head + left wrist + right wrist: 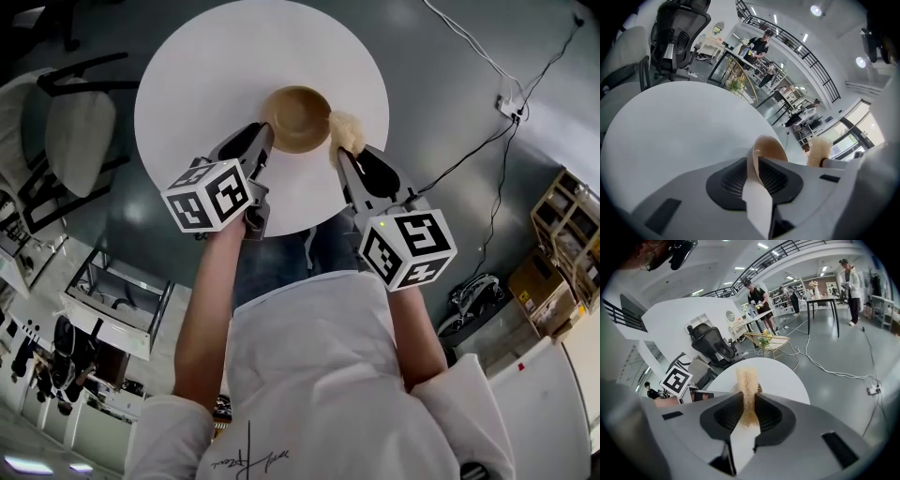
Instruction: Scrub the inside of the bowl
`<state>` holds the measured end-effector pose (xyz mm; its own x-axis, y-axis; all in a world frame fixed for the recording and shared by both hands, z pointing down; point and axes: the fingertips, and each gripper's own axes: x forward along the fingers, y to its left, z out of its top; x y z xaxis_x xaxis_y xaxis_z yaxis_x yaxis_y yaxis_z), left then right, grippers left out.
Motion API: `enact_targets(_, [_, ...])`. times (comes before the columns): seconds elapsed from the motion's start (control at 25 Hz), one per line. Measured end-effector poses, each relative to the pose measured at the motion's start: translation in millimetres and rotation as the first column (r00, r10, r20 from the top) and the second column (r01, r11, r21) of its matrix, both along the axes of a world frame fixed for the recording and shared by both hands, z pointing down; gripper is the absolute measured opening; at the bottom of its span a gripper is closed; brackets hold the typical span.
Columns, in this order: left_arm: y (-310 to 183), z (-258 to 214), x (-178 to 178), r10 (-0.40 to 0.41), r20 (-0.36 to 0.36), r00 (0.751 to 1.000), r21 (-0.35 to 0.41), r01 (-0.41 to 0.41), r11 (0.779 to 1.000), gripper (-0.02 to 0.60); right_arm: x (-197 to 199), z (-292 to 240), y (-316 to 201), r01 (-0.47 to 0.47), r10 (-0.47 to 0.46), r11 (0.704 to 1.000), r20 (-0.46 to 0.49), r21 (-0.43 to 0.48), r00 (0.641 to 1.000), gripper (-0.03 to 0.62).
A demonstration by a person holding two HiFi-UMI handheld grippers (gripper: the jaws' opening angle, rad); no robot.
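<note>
A wooden bowl (296,117) stands near the middle of the round white table (216,75). My left gripper (264,138) is at the bowl's left side. In the left gripper view its jaws (754,165) are shut on the near rim of the bowl (769,147), wall between the pads. My right gripper (337,155) is shut on a tan fibrous scrub sponge (346,129), which sits just outside the bowl's right rim. The right gripper view shows the sponge (747,387) upright between the pads, hiding most of the bowl.
A chair (70,127) stands by the table's left edge. Cables and a power strip (511,101) lie on the grey floor at the right, with crates (567,225) beyond. An office chair (710,348) and people at distant tables (757,298) are far behind.
</note>
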<state>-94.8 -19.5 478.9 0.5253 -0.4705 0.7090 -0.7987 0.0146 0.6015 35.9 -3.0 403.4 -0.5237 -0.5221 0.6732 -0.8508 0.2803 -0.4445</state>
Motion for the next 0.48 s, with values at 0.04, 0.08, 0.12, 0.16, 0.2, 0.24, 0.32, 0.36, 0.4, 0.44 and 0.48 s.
enact_targets(0.04, [-0.2, 0.9, -0.4, 0.000, 0.003, 1.000, -0.003, 0.000, 1.000, 0.074, 0.1, 1.5, -0.5, 0.002, -0.002, 1.000, -0.004, -0.003, 1.000, 0.088])
enact_targets(0.08, [-0.3, 2.1, -1.2, 0.001, 0.005, 1.000, -0.006, 0.000, 1.000, 0.072, -0.6, 3.3, -0.7, 0.004, -0.004, 1.000, -0.006, -0.007, 1.000, 0.088])
enact_targets(0.12, [-0.3, 3.3, -1.9, 0.002, 0.005, 1.000, -0.010, -0.002, 1.000, 0.072, -1.4, 4.9, -0.7, 0.006, -0.007, 1.000, -0.007, -0.012, 1.000, 0.089])
enact_targets(0.16, [-0.3, 4.3, -2.0, 0.003, 0.005, 1.000, -0.013, -0.003, 1.000, 0.072, -1.8, 6.1, -0.7, 0.009, -0.009, 1.000, -0.007, -0.015, 1.000, 0.088])
enact_targets(0.2, [-0.7, 5.1, -1.5, 0.004, 0.004, 1.000, -0.015, -0.004, 1.000, 0.072, -1.6, 6.9, -0.9, 0.011, -0.011, 1.000, -0.008, -0.016, 1.000, 0.088])
enact_targets(0.24, [-1.1, 5.5, -0.8, 0.004, 0.003, 1.000, -0.015, -0.004, 1.000, 0.071, -0.9, 7.4, -1.2, 0.013, -0.013, 1.000, -0.010, -0.016, 1.000, 0.088])
enact_targets(0.32, [-2.0, 4.9, 0.2, 0.001, -0.001, 1.000, -0.014, -0.001, 1.000, 0.061, 0.2, 8.7, -1.9, 0.014, -0.015, 1.000, -0.014, -0.017, 1.000, 0.089])
enact_targets(0.36, [-2.3, 4.3, 0.5, 0.000, -0.001, 1.000, -0.014, -0.001, 1.000, 0.055, 0.5, 9.7, -2.4, 0.016, -0.016, 1.000, -0.016, -0.018, 1.000, 0.087])
enact_targets(0.4, [-2.7, 3.8, 0.8, 0.000, -0.001, 1.000, -0.014, 0.000, 1.000, 0.051, 0.8, 10.9, -2.9, 0.018, -0.019, 1.000, -0.021, -0.018, 1.000, 0.087])
enact_targets(0.44, [-3.3, 3.4, 1.3, -0.001, -0.001, 1.000, -0.014, 0.001, 1.000, 0.044, 1.2, 12.6, -3.7, 0.023, -0.023, 1.000, -0.027, -0.019, 0.999, 0.087])
enact_targets(0.48, [-4.1, 3.2, 1.7, -0.002, 0.000, 1.000, -0.013, 0.002, 1.000, 0.038, 1.6, 15.0, -4.6, 0.028, -0.029, 0.999, -0.036, -0.020, 0.999, 0.089])
